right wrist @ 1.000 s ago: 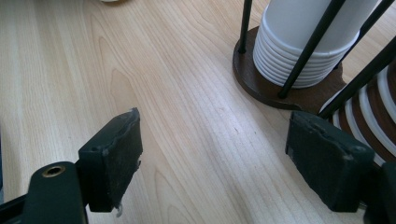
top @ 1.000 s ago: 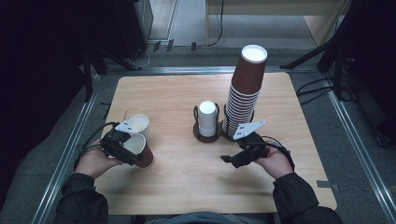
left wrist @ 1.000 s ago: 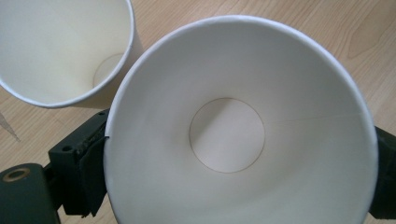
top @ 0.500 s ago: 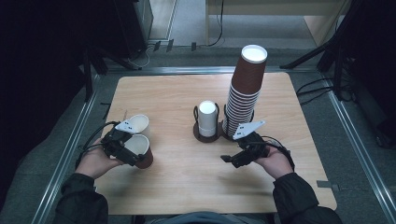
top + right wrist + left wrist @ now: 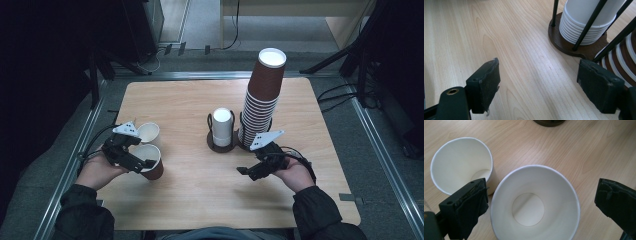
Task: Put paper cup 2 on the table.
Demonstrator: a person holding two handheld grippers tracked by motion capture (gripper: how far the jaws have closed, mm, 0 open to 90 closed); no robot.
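A brown paper cup (image 5: 151, 164) with a white inside stands upright at the table's left front. A white cup (image 5: 148, 132) stands just behind it. My left gripper (image 5: 136, 157) is open around the brown cup's rim. In the left gripper view one jaw sits between the two cups, and the other stands clear of the near cup (image 5: 534, 206) on its far side. The white cup (image 5: 461, 165) is beyond the left jaw. My right gripper (image 5: 248, 171) is open and holds nothing, low over bare wood in front of the cup holder (image 5: 570, 48).
A dark two-ring holder (image 5: 214, 141) at the table's centre carries a short stack of white cups (image 5: 221, 126) and a tall stack of brown cups (image 5: 263, 92). The wooden table (image 5: 200, 195) has metal rails along its sides.
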